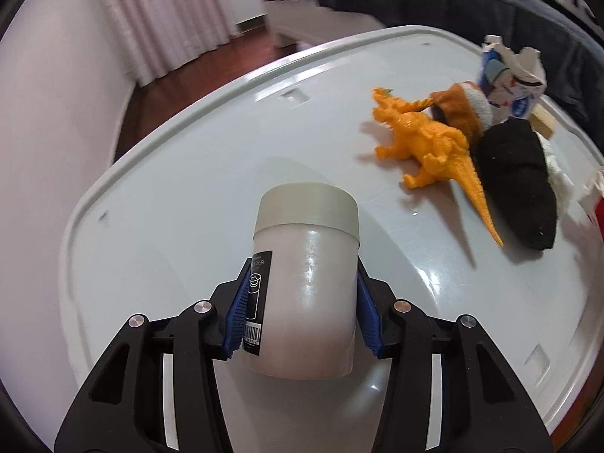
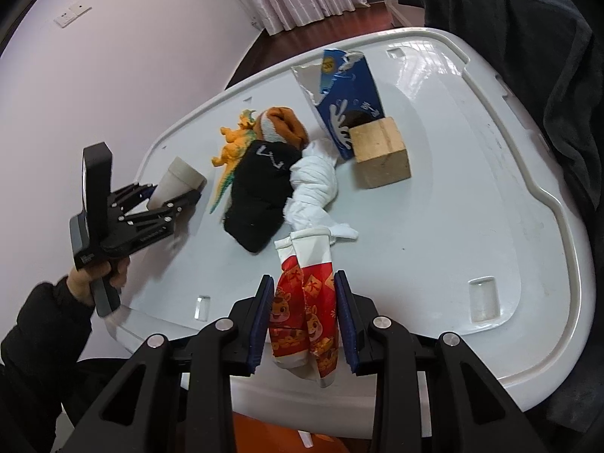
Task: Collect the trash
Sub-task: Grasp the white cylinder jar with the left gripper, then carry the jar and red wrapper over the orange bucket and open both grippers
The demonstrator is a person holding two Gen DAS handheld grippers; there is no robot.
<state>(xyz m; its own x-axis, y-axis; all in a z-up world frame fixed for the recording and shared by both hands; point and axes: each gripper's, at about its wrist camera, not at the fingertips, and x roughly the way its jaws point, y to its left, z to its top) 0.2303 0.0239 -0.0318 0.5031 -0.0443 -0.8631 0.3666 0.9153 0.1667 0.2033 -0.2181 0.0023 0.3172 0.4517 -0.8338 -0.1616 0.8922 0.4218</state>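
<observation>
Left tool (image 1: 302, 298) pinching one white cup (image 1: 307, 283) above the desk (image 1: 188, 158), right tool (image 2: 304, 321) clamped on one red wrapper (image 2: 305, 313), one torn blue carton (image 2: 345, 94), one wooden block (image 2: 381, 153) fully visible only from the right wrist, one orange dinosaur (image 1: 426, 143), one black sock (image 2: 260, 188).

Counts: 1 cup (image 1: 305, 283), 1 dinosaur (image 1: 426, 143), 1 milk carton (image 2: 345, 100), 1 wood block (image 2: 381, 153), 1 red wrapper (image 2: 305, 302). Socks: 3, namely 1 black sock (image 2: 260, 192), 1 orange sock (image 2: 283, 126), 1 white sock (image 2: 315, 185). All on 1 white lid (image 2: 453, 207). Grippers: 2, left gripper (image 1: 302, 298), right gripper (image 2: 304, 317).
</observation>
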